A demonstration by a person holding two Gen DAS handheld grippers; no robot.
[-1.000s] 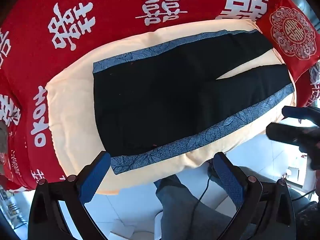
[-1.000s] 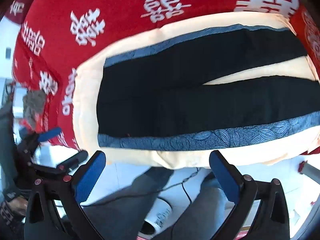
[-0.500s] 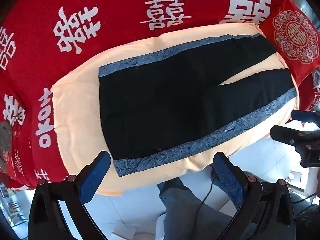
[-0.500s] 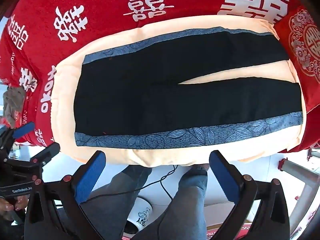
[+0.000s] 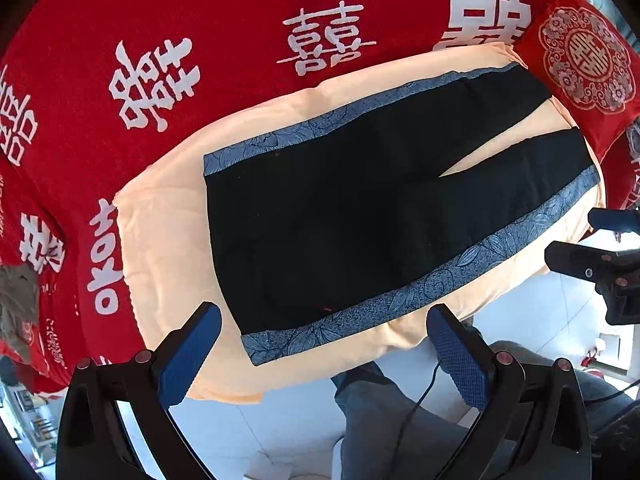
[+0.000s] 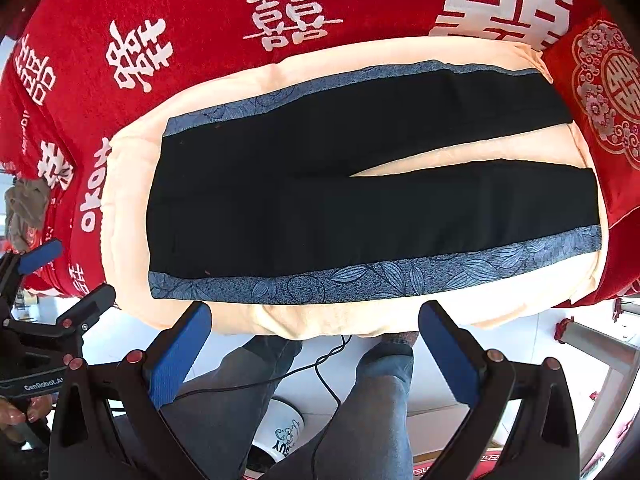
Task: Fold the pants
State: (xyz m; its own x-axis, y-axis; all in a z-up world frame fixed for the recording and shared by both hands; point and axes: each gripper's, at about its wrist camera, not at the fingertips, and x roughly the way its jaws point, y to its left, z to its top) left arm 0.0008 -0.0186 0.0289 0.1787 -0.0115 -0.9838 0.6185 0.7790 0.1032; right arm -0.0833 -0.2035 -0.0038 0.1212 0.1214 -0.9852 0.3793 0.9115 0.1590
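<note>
Black pants (image 5: pixel 360 220) with blue leaf-patterned side stripes lie flat on a cream pad (image 5: pixel 160 232), waistband to the left and the two legs spread apart to the right. They also show in the right wrist view (image 6: pixel 340 208). My left gripper (image 5: pixel 324 332) is open and empty, held above the pants' near waist corner. My right gripper (image 6: pixel 316 328) is open and empty, held above the near edge of the pad (image 6: pixel 128 184). Each gripper appears at the edge of the other's view, the right gripper (image 5: pixel 592 240) and the left gripper (image 6: pixel 68 272), both open.
The pad lies on a red cover (image 5: pixel 220 40) with white characters. A red patterned pillow (image 5: pixel 584 56) sits by the leg ends. A grey cloth (image 5: pixel 16 296) lies at the far left. The person's legs (image 6: pixel 320 392), a cable and white floor are below.
Both grippers have pulled back and up from the bed, so the pants look smaller and fully in view. The pants have not moved. Both grippers stay open.
</note>
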